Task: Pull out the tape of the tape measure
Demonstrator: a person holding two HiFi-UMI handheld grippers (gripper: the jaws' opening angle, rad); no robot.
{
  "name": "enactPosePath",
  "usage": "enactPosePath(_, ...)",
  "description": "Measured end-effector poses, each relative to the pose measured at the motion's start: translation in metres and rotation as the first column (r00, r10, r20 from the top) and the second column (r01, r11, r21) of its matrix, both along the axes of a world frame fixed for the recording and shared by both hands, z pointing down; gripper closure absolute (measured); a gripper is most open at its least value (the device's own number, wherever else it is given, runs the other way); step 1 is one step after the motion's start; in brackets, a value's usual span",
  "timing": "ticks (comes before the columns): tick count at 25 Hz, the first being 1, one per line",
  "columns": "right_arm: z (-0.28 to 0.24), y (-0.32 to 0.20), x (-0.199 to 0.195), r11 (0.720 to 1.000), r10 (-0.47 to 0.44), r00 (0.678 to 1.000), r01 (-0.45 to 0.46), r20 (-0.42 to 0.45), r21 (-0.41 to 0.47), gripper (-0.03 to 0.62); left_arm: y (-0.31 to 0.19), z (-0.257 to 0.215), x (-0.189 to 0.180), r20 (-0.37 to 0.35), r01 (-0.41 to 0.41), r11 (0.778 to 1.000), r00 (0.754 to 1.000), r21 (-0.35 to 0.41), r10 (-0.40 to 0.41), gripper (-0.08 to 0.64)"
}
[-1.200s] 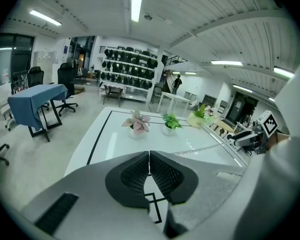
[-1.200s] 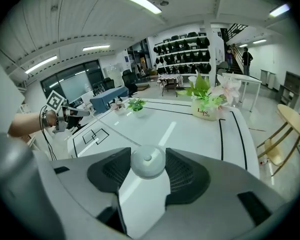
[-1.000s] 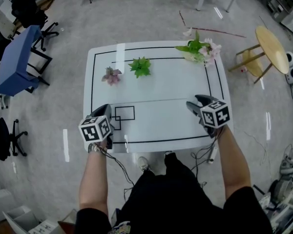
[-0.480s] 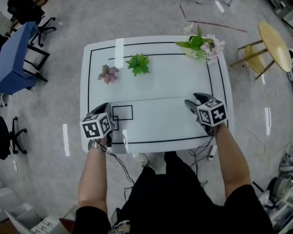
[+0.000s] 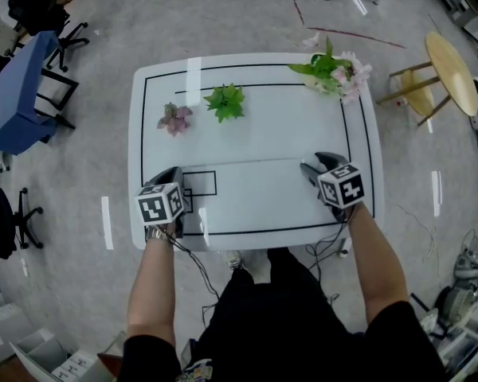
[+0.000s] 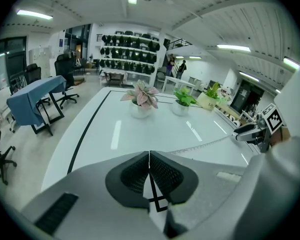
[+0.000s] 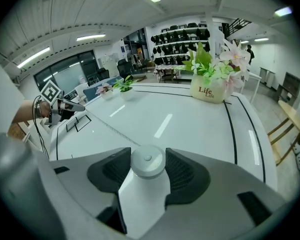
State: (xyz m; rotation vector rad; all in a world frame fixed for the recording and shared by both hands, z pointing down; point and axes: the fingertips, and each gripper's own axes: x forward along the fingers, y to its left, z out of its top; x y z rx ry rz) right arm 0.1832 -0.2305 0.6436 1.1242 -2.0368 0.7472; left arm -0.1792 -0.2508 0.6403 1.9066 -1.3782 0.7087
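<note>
A white round tape measure case (image 7: 147, 160) sits between the pads of my right gripper (image 7: 148, 170), which is shut on it just above the table's (image 5: 255, 134) right front part. From it a thin pale tape (image 6: 205, 144) runs low across the table toward my left gripper (image 6: 149, 166). That gripper's jaws are shut tight, with the tape's end seemingly pinched between them. In the head view the left gripper (image 5: 175, 175) hangs over the black square marks (image 5: 199, 183) and the right gripper (image 5: 314, 166) is near the right border line.
At the table's back stand a pink-leaved plant (image 5: 175, 120), a green plant (image 5: 225, 102) and a pot of flowers (image 5: 332, 74). A blue table (image 5: 16, 94) with office chairs is on the left, a round wooden table (image 5: 450, 74) on the right.
Both grippers have sunk closer to the table top, keeping about the same distance apart. Their jaws look unchanged.
</note>
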Motion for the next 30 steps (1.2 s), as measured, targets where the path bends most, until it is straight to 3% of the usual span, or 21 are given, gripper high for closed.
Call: enactPosePath(30,0.017,0.003,-0.002,0.999,-0.023,0.994,0.027,-0.105,0.038,0.373,0.001,0.021,0.000,0.025,-0.041,0.999,0.999,-0.022,0.041,0.552)
